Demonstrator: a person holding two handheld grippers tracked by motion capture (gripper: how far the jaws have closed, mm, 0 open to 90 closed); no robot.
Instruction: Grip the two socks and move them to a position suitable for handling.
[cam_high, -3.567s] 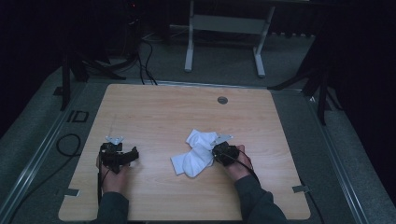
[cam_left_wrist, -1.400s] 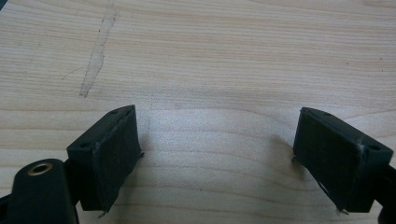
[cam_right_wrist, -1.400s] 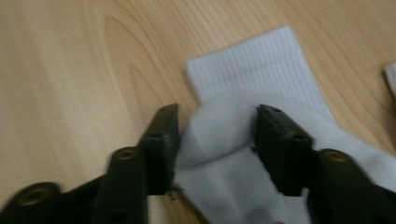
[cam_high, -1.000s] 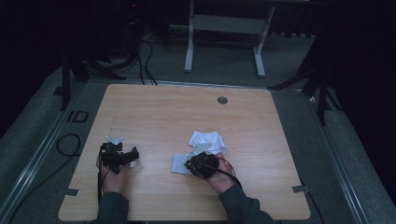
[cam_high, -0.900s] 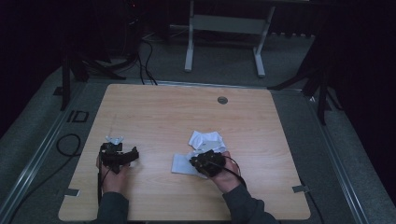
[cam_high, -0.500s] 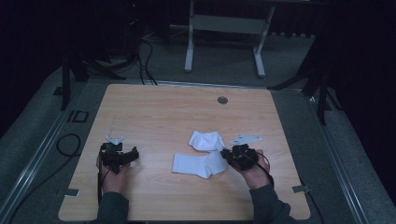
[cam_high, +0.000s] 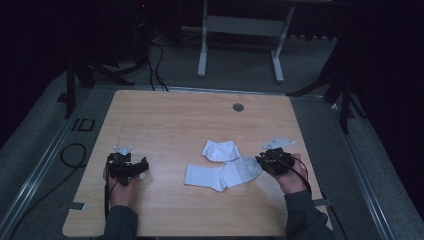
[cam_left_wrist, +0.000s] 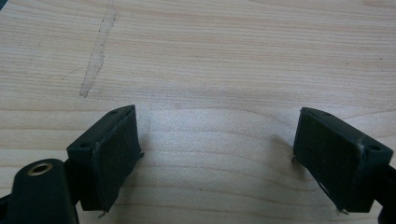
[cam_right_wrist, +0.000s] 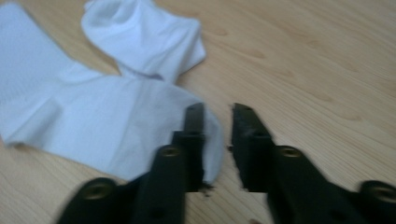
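Two white socks lie near the middle of the wooden table (cam_high: 175, 120). One long sock (cam_high: 222, 175) is stretched flat, its toe pointing right. A smaller folded sock (cam_high: 220, 150) touches its far edge. My right gripper (cam_high: 260, 161) sits at the flat sock's toe end. In the right gripper view the long sock (cam_right_wrist: 102, 121) ends beside one jaw of the right gripper (cam_right_wrist: 218, 112); the jaws stand slightly apart with bare wood in the gap. The folded sock (cam_right_wrist: 144, 42) lies beyond. My left gripper (cam_high: 145, 167) rests open at the table's left, and the left gripper (cam_left_wrist: 215, 154) frames bare wood.
A round grommet (cam_high: 238, 107) sits near the table's far edge. A grey desk frame (cam_high: 240, 25) stands on the floor behind. Cables (cam_high: 75, 150) run along the floor at the left. Bare wood spreads between the two grippers' hands and the front edge.
My right gripper moved from the table's middle out to the right, drawing the long sock flat, and its jaws now stand apart off the toe. The left gripper stayed put.
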